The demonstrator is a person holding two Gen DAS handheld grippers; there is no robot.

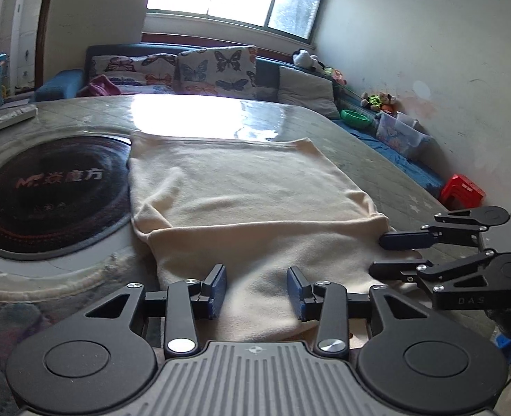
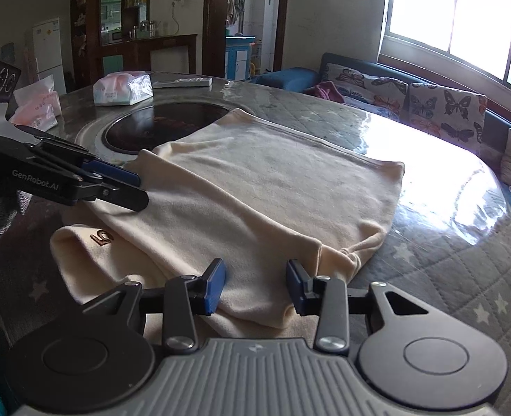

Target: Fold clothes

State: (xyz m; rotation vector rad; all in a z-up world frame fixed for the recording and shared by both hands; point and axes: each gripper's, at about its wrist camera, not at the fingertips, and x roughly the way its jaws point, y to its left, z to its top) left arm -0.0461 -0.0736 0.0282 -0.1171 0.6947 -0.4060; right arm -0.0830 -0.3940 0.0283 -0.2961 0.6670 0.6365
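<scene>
A cream garment [image 1: 241,187] lies folded flat on the round table [image 1: 377,159], with a sleeve folded across its near part. A brown embroidered mark [image 2: 103,237] shows on the near left flap in the right wrist view. My left gripper [image 1: 257,289] is open over the garment's near edge, with cloth lying below the gap. My right gripper [image 2: 255,284] is open too, low over the near right corner of the garment [image 2: 273,187]. Each gripper shows in the other's view: the right gripper [image 1: 377,256] at the cloth's right edge, the left gripper [image 2: 144,191] at its left edge.
A black round hob [image 1: 47,190] is set into the table left of the garment. Tissue packs [image 2: 122,88], a pink packet [image 2: 35,107] and a remote [image 2: 186,82] lie at the far side. A sofa with butterfly cushions [image 1: 217,69] and a red stool [image 1: 463,190] stand beyond the table.
</scene>
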